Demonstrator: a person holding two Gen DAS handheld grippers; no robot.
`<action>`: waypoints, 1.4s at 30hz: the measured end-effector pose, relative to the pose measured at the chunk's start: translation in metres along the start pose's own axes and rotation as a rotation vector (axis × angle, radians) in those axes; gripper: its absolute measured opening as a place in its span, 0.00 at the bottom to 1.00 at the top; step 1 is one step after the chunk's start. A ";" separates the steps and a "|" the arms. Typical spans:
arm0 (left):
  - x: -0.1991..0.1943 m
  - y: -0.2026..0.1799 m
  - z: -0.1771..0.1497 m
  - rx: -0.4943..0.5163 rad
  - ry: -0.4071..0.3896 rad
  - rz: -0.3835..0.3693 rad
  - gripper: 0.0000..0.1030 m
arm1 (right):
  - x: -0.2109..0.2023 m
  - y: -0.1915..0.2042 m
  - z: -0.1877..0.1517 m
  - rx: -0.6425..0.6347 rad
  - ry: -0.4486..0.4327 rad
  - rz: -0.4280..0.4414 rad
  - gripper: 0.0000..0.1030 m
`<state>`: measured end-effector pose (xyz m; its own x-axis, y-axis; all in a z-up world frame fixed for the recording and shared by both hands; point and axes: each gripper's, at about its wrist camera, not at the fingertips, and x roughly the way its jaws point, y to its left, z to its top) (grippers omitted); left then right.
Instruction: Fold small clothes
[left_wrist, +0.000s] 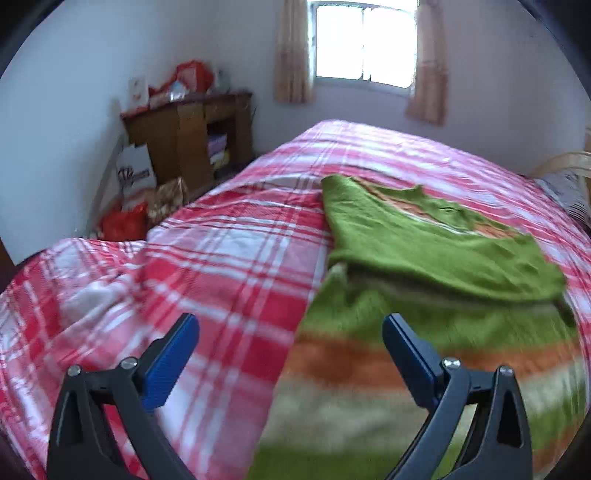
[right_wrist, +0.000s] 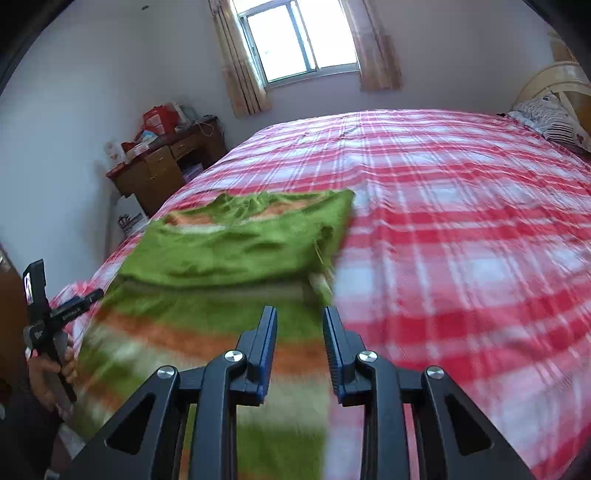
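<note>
Left wrist | left gripper (left_wrist: 290, 325) spread, empty | right gripper (right_wrist: 300, 314) narrowly apart, empty | green sweater (left_wrist: 424, 236) folded on bed (left_wrist: 236, 236).

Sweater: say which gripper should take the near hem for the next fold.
Probably the right gripper: its narrow jaws sit over the sweater's right edge. The left gripper is wide open, half over the bedsheet.
</note>
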<state>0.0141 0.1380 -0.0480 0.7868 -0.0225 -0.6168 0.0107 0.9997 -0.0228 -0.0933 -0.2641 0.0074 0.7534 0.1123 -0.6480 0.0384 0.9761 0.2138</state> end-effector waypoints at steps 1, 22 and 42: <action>-0.008 0.002 -0.004 0.007 -0.005 -0.009 0.99 | -0.010 -0.002 -0.008 -0.002 0.013 0.007 0.26; -0.090 0.005 -0.032 0.057 -0.090 -0.086 0.99 | -0.045 0.022 -0.184 0.075 0.383 0.212 0.49; -0.091 0.037 -0.022 0.012 -0.103 -0.087 0.99 | -0.055 0.045 -0.117 0.139 0.342 0.530 0.08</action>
<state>-0.0706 0.1765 -0.0095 0.8415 -0.1086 -0.5292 0.0887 0.9941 -0.0631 -0.2099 -0.2047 -0.0334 0.4425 0.6477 -0.6202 -0.1793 0.7416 0.6465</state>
